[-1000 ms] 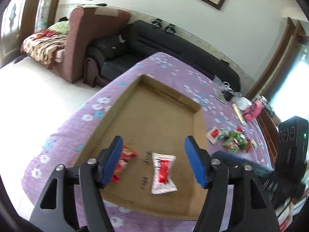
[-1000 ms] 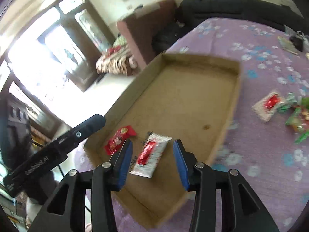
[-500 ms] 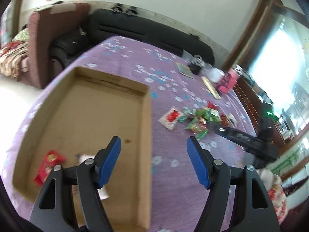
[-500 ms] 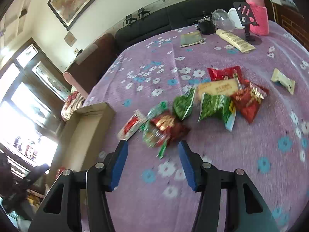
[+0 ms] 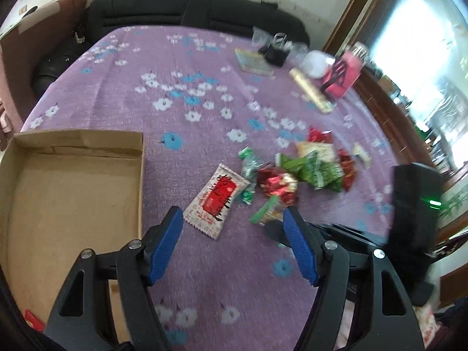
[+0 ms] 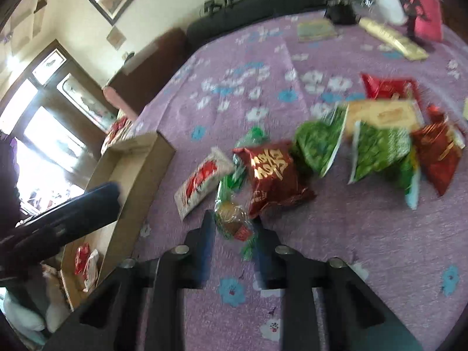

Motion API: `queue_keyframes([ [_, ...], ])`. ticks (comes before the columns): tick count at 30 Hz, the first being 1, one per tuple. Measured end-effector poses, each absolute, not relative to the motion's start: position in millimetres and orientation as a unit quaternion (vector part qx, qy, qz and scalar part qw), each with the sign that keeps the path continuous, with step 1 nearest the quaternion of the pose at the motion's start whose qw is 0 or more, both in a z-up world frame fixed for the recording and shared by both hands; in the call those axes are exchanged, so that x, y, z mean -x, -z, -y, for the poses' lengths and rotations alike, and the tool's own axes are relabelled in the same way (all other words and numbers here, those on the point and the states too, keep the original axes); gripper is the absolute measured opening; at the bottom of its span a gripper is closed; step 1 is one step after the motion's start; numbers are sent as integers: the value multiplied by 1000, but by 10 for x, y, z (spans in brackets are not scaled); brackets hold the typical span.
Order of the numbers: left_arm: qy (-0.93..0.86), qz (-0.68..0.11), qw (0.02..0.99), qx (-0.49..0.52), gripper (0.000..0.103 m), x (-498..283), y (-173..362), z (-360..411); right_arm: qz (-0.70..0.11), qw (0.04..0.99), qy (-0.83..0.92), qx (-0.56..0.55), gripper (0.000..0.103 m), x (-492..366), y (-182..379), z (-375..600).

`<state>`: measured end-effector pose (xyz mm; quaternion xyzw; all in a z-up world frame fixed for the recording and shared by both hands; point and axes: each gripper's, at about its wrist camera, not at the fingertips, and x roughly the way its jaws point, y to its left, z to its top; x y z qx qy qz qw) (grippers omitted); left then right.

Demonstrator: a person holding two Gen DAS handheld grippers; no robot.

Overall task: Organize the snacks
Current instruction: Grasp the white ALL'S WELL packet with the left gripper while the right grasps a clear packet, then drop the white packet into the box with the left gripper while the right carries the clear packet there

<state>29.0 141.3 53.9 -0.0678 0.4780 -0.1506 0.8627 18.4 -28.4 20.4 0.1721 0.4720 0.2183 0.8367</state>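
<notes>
Down at the right gripper [image 6: 232,231], the jaws are closing around a small clear packet with a green end [image 6: 232,225], which sits between the blurred fingers [image 6: 206,234]; whether the pads already press on it cannot be told. Just beyond it lies a dark red bag with gold letters [image 6: 272,175], touching the packet's far end, and to its left a white wrapper with a red label [image 6: 201,180] lies flat on the purple flowered cloth [image 6: 351,234]. Farther right, green bags [image 6: 377,149] and more red ones [image 6: 438,155] overlap in a loose heap.

The left gripper [image 5: 234,239] hovers with its blue pads [image 5: 165,248] spread apart and nothing between them. The white wrapper [image 5: 218,200] lies just ahead of its left finger, and the heap of snacks [image 5: 307,172] just ahead of the right finger. The right gripper's black body [image 5: 336,231] crosses close behind that right finger, crowding that side.

A shallow cardboard tray [image 5: 140,175] stands to the left, its near wall close beside the left finger; in the right wrist view two small packets [image 6: 84,263] lie in its near corner. Bare cloth stretches away beyond the heap toward a black sofa [image 5: 190,11], with small things at the far right edge of the table.
</notes>
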Motion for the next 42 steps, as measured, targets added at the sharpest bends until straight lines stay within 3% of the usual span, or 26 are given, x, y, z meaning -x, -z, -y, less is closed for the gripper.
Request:
queue_keyframes([
  [13,115,-516,848,-31,71,-641,-155,-1060,-448,829,-236,-236,20,72,-279,724],
  [14,115,-514,849,-40,64,-641,-155,-1033,-448,828,-237,-240,20,63,-277,743],
  [15,113,-510,851,-54,41,-621,-158,-1009,-448,827,-237,-244,20,64,-276,758],
  [18,126,-508,850,-59,27,-562,-195,-978,-450,824,-239,-248,20,42,-268,762],
  [25,133,-481,866,-45,20,-322,-385,-927,-449,823,-244,-249,20,71,-272,770],
  [27,134,-476,868,-47,14,-253,-412,-893,-447,825,-243,-246,20,76,-274,755],
  [37,142,-473,869,-27,16,23,-381,-912,-439,833,-235,-243,20,133,-307,734],
  [40,141,-478,867,-21,33,8,-343,-905,-437,833,-231,-248,20,153,-302,767],
  [42,135,-477,868,-25,51,-1,-325,-893,-439,831,-230,-253,20,151,-279,786],
])
